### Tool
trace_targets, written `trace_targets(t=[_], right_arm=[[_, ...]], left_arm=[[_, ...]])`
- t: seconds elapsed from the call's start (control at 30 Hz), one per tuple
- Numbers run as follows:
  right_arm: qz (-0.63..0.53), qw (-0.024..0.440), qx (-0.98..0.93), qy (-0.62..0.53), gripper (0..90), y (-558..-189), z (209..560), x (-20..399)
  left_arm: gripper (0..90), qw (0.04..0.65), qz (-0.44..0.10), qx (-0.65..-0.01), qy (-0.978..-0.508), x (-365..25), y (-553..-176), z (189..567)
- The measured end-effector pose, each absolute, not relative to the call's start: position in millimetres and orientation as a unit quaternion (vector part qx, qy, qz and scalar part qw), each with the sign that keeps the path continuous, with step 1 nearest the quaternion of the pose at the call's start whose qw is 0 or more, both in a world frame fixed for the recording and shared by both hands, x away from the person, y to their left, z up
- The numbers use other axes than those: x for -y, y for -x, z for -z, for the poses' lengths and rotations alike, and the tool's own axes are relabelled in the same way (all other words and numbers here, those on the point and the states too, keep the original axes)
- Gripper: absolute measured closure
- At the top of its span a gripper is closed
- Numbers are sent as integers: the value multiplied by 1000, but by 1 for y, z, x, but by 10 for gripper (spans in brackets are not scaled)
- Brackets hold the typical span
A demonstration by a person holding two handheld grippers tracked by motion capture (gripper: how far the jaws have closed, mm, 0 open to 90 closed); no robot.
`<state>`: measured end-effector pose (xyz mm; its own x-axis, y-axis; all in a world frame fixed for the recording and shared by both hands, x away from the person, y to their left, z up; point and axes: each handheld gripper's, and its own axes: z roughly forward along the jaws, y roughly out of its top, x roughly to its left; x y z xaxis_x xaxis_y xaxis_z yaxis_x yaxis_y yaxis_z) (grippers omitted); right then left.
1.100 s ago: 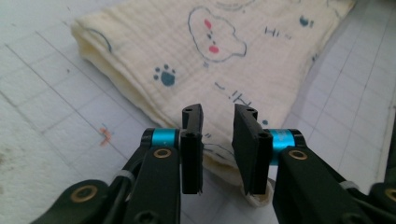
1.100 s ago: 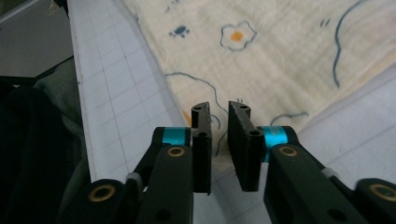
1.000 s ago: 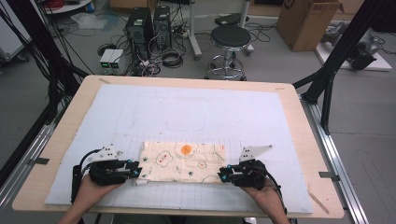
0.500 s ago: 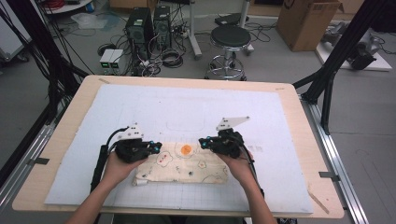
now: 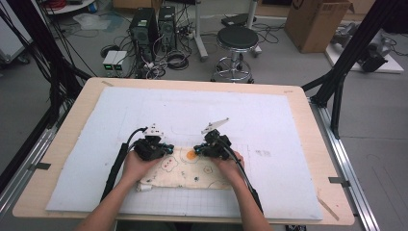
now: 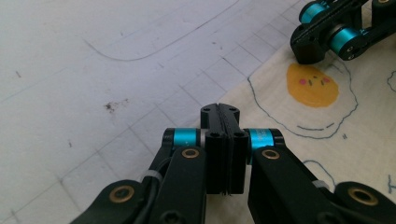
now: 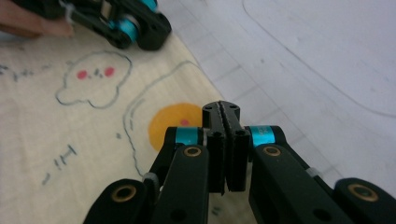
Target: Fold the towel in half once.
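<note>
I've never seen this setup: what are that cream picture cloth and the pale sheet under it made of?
The cream cloth with printed cartoon eggs looks like soft woven cotton, matte: it is folded over and lies limp and flat. The pale blue-white sheet beneath seems a matte mat, perhaps foam or paper, marked with pencil grid lines. The tabletop looks like light plywood.

Your hands and the two grippers cover the far corners of the printed cloth (image 5: 185,169) in the high view, so you cannot tell whether fabric sits between the closed jaws. The left gripper (image 6: 219,111) view cuts the cloth off at its right edge. Its small drawings blur in the right gripper (image 7: 220,108) view.
</note>
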<state>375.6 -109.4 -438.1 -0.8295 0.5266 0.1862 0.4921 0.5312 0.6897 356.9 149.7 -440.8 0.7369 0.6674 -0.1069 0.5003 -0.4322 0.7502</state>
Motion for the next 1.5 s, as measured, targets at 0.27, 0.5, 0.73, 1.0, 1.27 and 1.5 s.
trace_targets(t=[0.27, 0.5, 0.73, 1.0, 1.27, 1.5], right_arm=[[-386, 27, -868, -312, 894, -374, 439, 129], [-391, 34, -858, -332, 894, -368, 440, 156], [-396, 36, -846, -355, 894, -367, 441, 185], [-402, 43, -837, -370, 895, -365, 442, 206], [-418, 55, -836, -351, 885, -357, 433, 204], [-408, 54, -849, -332, 874, -355, 436, 190]], left_arm=[[834, 399, -106, -351, -840, -160, -356, 439], [828, 409, -106, -372, -827, -179, -354, 441], [837, 415, -113, -390, -815, -194, -352, 443], [838, 414, -115, -392, -814, -205, -350, 443], [795, 430, -140, -393, -801, -213, -345, 431], [800, 409, -132, -399, -810, -216, -346, 437]])
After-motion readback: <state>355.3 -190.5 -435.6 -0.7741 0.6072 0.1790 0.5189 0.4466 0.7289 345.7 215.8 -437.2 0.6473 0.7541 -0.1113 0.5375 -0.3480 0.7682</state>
